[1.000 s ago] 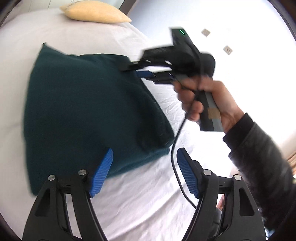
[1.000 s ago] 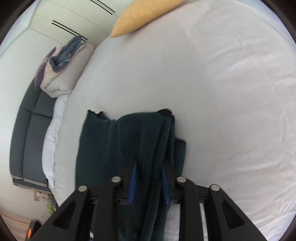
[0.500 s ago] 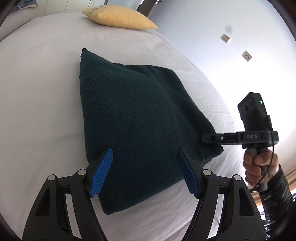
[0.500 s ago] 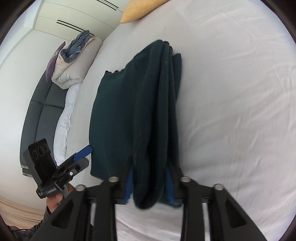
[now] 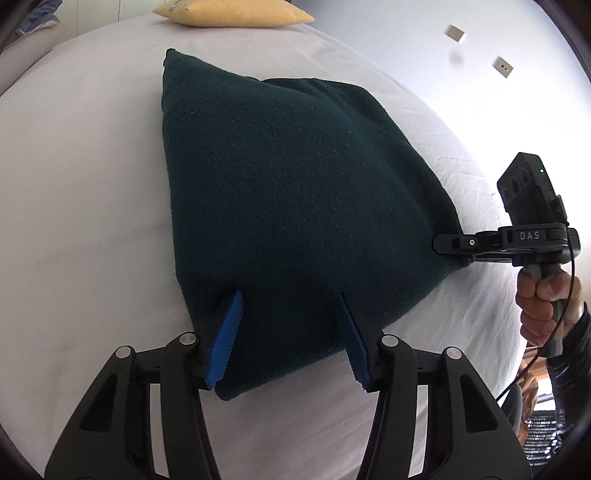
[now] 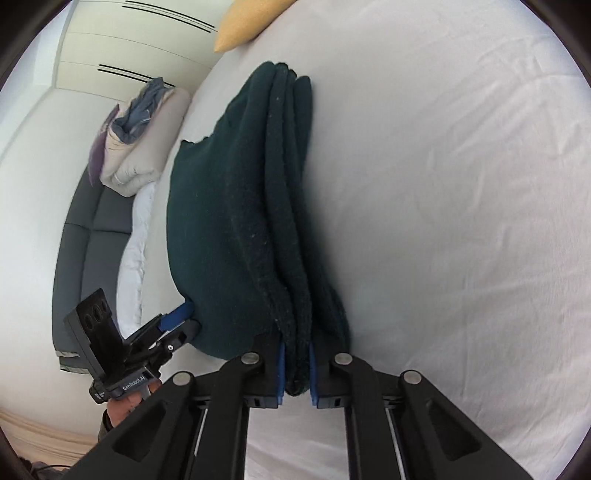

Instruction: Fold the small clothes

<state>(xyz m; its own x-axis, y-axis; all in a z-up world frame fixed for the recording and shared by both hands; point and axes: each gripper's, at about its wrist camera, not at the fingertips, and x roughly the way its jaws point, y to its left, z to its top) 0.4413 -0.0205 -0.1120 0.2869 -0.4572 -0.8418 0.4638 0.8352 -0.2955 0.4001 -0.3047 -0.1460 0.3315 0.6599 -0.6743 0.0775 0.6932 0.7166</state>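
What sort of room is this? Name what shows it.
Most likely a bedroom: a bed with a white sheet, a yellow pillow at its far end, folded bedding stacked beside it, and white wardrobe doors behind.

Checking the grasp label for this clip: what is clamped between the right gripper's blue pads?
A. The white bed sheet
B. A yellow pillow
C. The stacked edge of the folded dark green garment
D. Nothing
C: in the right wrist view the right gripper has its closing jaws pressed on the layered corner of the dark green garment, while the yellow pillow lies far off on the bed sheet.
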